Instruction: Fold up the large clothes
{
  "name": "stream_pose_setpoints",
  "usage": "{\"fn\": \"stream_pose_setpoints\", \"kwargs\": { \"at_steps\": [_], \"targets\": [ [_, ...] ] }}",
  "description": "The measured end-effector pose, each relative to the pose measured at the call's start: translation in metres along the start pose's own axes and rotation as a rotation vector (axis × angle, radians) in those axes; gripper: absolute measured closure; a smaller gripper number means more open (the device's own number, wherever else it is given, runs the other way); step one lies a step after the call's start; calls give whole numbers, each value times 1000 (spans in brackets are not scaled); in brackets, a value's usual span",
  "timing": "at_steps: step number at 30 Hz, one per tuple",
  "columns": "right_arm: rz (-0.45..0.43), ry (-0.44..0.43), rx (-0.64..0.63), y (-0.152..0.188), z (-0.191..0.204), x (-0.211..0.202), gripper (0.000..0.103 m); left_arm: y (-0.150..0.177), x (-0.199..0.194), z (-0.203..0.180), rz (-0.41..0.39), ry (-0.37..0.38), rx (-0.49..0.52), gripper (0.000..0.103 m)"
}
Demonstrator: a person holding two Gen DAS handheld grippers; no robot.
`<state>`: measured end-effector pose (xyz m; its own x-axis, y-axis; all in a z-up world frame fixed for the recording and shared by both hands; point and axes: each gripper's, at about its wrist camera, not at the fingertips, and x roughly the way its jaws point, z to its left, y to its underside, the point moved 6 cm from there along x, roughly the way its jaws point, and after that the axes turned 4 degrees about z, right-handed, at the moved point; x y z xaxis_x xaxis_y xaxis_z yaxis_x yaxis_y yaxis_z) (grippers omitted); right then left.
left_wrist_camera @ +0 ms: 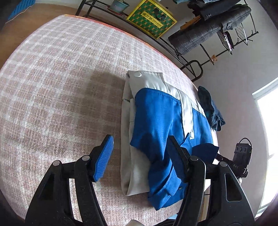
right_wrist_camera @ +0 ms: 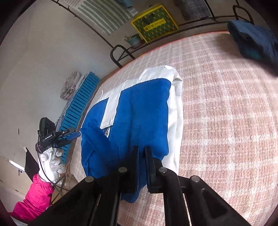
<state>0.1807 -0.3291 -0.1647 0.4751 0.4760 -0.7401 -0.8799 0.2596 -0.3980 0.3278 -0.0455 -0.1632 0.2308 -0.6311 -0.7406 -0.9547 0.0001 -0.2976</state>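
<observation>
- Mostly bed: pink-and-white checked cover fills both views, metal rack along its far edge.
- Blue-and-white jacket lies on the cover, folded into a long narrow bundle, blue panel on top, white collar end with a snap toward the far side.
- Dark blue garment sits bunched near the bed edge, just beside the jacket.
- Yellow-green box leans on the rack, small potted plant next to it.
- Left gripper: jaws wide apart, blue pads bare; one finger over the cover, the other over the jacket's near end, nothing pinched.
- Right gripper: fingers narrow, nearly together, over the jacket's near blue edge; whether cloth is pinched, cannot tell.
- Right-wrist view: white-gloved hand with pink sleeve holds the left gripper off the bed's side.
</observation>
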Motion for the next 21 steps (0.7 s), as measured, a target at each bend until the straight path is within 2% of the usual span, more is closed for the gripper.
{"fn": "stream_pose_setpoints", "kwargs": {
  "at_steps": [2,4,6,9,13,15,17,19,21],
  "targets": [
    [0,105,-42,-5,-1,-5,100,5,0,-16,-19,-13,61,39],
    [13,150,-61,-7,-3,-11,96,13,0,-30,-14,-21,112,39],
    [-10,85,-95,-4,12,-25,96,23,0,-47,4,7,173,39],
    [12,-93,-203,12,55,-36,94,36,6,-66,46,17,256,39],
    [108,-135,-372,34,108,-2,85,48,26,-77,111,1,306,39],
    [124,-97,-407,33,119,21,85,52,38,-77,134,-23,322,39],
    [101,-81,-367,21,113,37,85,56,48,-73,152,-44,326,39],
    [68,-37,-293,5,91,49,83,62,58,-67,165,-65,326,39],
    [84,77,-214,0,55,66,82,67,61,-64,154,-73,351,39]
  ]
}}
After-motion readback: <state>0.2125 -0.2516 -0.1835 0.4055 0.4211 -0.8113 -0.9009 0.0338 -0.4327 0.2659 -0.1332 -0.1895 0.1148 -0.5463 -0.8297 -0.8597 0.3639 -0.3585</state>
